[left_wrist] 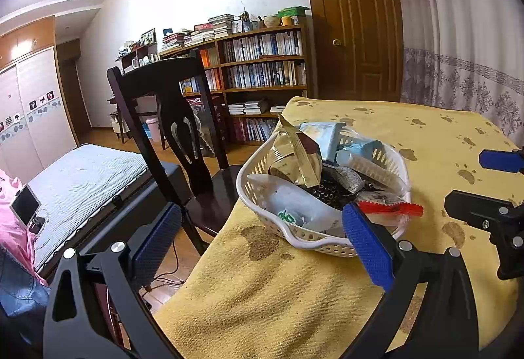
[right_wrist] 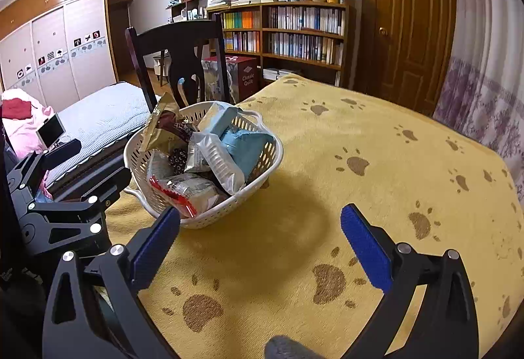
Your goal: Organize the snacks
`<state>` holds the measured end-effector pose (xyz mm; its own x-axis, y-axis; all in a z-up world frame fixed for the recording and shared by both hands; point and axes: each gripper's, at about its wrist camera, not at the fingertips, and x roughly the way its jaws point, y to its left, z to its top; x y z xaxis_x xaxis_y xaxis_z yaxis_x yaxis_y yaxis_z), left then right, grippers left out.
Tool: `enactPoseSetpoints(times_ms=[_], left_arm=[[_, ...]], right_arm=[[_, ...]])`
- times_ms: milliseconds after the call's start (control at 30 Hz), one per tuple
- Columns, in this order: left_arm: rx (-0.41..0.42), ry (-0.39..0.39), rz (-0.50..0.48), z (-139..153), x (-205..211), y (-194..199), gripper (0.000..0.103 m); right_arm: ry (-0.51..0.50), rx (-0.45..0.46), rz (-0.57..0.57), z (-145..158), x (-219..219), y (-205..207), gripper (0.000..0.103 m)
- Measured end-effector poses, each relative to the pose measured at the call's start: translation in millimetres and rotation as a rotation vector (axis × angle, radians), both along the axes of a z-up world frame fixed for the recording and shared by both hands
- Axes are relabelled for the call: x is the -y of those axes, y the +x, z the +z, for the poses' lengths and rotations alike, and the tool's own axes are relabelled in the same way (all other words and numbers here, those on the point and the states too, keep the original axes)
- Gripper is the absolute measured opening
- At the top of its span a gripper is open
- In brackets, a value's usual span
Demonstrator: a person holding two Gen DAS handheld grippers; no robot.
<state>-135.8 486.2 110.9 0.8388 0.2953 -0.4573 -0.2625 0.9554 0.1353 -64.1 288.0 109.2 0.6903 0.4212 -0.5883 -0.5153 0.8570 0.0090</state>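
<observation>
My left gripper (left_wrist: 262,228) is spread wide and empty at the table's corner, just before the white basket (left_wrist: 262,215) heaped with snack packets (right_wrist: 213,159). My right gripper (right_wrist: 260,228) gapes too, empty above the yellow paw-print cloth (right_wrist: 376,136) beside the basket.

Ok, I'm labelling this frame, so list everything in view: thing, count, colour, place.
basket: one, white, on the table's left part
snack packets: several, gold, light blue, silver, red-edged, piled in the basket
tablecloth: one, yellow with brown paw prints, over the table
chair: one, dark wood, behind the basket
bookshelf: one, brown, full, back wall
door: one, brown, shut
bed: one, grey-white, left
left gripper: black, blue pads, jaws open
right gripper: same, jaws open
</observation>
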Motion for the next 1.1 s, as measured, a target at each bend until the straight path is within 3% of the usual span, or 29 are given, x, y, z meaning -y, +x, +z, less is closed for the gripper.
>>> enactPoseSetpoints(times_ms=[567, 1100], left_arm=[[-0.001, 0.002, 0.008, 0.0, -5.5, -1.8, 0.100], [-0.001, 0.002, 0.008, 0.6, -5.2, -1.9, 0.100]], right_arm=[[-0.101, 0.095, -0.036, -1.9, -17.8, -5.8, 0.098], [-0.140, 0.117, -0.037, -1.5, -29.9, -12.5, 0.098]])
